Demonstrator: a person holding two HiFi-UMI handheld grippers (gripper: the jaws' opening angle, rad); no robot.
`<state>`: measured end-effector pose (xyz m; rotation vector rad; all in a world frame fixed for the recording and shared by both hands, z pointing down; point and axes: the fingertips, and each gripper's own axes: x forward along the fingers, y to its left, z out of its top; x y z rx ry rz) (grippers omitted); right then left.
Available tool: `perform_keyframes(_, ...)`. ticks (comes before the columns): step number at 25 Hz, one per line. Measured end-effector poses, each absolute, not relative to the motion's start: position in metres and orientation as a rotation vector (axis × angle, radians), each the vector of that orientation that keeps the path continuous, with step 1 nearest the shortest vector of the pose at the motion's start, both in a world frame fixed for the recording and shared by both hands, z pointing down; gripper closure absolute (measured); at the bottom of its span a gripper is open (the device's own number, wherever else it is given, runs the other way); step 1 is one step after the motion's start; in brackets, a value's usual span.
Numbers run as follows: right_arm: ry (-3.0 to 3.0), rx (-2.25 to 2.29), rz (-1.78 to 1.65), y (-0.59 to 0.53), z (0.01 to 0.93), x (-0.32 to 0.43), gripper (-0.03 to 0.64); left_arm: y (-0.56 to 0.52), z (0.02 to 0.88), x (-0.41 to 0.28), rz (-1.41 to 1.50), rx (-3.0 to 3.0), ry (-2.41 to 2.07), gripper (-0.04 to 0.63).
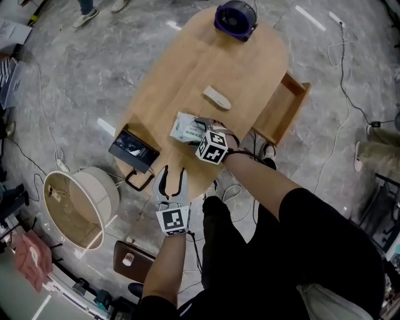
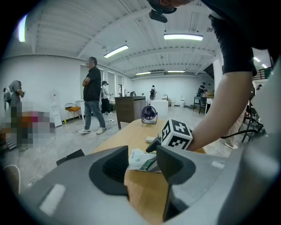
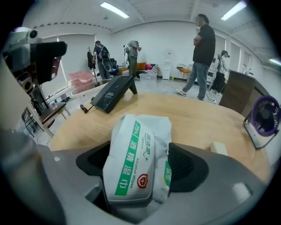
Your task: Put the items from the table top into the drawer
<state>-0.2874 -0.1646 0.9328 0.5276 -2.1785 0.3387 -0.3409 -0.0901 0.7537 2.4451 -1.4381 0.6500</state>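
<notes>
A white and green pack of alcohol wipes (image 1: 184, 129) lies on the near part of the wooden table (image 1: 187, 69). My right gripper (image 1: 199, 129) is shut on it; in the right gripper view the pack (image 3: 136, 154) fills the gap between both pads. My left gripper (image 1: 172, 177) hangs open and empty just off the table's near edge, and its own view looks at the pack (image 2: 139, 159) from behind. A small white block (image 1: 216, 98) rests mid-table. The open wooden drawer (image 1: 285, 108) juts out from the table's right side.
A purple desk fan (image 1: 235, 19) stands at the far end. A black device with a cable (image 1: 133, 149) sits at the left edge. A round pale lampshade (image 1: 81, 203) stands on the floor to the left. People stand farther back in the room.
</notes>
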Motion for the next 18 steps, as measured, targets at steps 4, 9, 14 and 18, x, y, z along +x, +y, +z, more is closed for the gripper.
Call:
perform_keyframes(4, -2.117, 0.503, 0.345, -0.163, 0.949, -0.289, 0.189, -0.081, 0.767, -0.354, 0.668, 2.4, -1.436, 0.388)
perform_keyframes(9, -2.092, 0.492, 0.353, -0.166, 0.952, -0.289, 0.232, -0.084, 0.779, -0.359, 0.664, 2.348, -1.439, 0.388)
perform_keyframes(14, -2.181, 0.502, 0.49, -0.172, 0.937, -0.282, 0.324, -0.086, 0.783, -0.35, 0.671, 2.353, -1.429, 0.388)
perform_keyframes(18, -2.271, 0.529, 0.608, -0.175, 0.92, -0.277, 0.382, -0.088, 0.786, -0.348, 0.679, 2.337, -1.438, 0.388)
